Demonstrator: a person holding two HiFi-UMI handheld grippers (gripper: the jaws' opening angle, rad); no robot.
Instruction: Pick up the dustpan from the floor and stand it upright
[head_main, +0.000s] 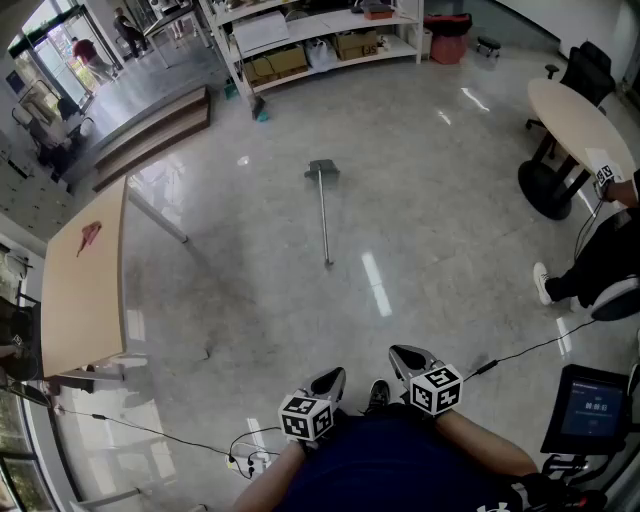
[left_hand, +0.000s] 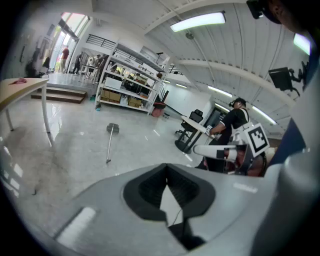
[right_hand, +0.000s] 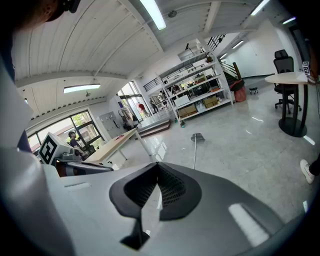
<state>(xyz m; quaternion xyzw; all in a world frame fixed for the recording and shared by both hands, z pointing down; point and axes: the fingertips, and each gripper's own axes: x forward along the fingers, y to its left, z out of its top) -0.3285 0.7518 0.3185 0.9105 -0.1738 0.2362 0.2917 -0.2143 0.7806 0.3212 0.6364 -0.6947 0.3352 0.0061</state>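
Polished grey floor (head_main: 430, 230) stretches wide through a bright workshop hall. Close in, at the bottom of the head view, the left claw (head_main: 330, 379) and the right claw (head_main: 405, 357) hang side by side in front of the person's body, both tilted somewhat downward. Each gripper view shows its jaws pressed together with nothing between them: left claw (left_hand: 167, 175) closed and empty, right claw (right_hand: 157, 180) the same.

Farther out, well apart from both claws, the dustpan (head_main: 323, 205) lies flat on the floor. Its long handle (head_main: 325, 225) points back toward the person, and the pan (head_main: 322, 168) is at the far end.

By my reading the task is at its very first step: nothing has been reached or touched. The next move calls for walking up to the dustpan, spreading one claw, and closing it on the thin handle, probably near the free end. From there it can be tipped up onto the pan.

Count: two claws, one dustpan. Beyond it stand one long wooden table (head_main: 85, 290) at left, one round table (head_main: 575, 115) at right, one shelving rack (head_main: 310, 30) at the far wall, and one seated person (head_main: 600, 265) at the right edge.
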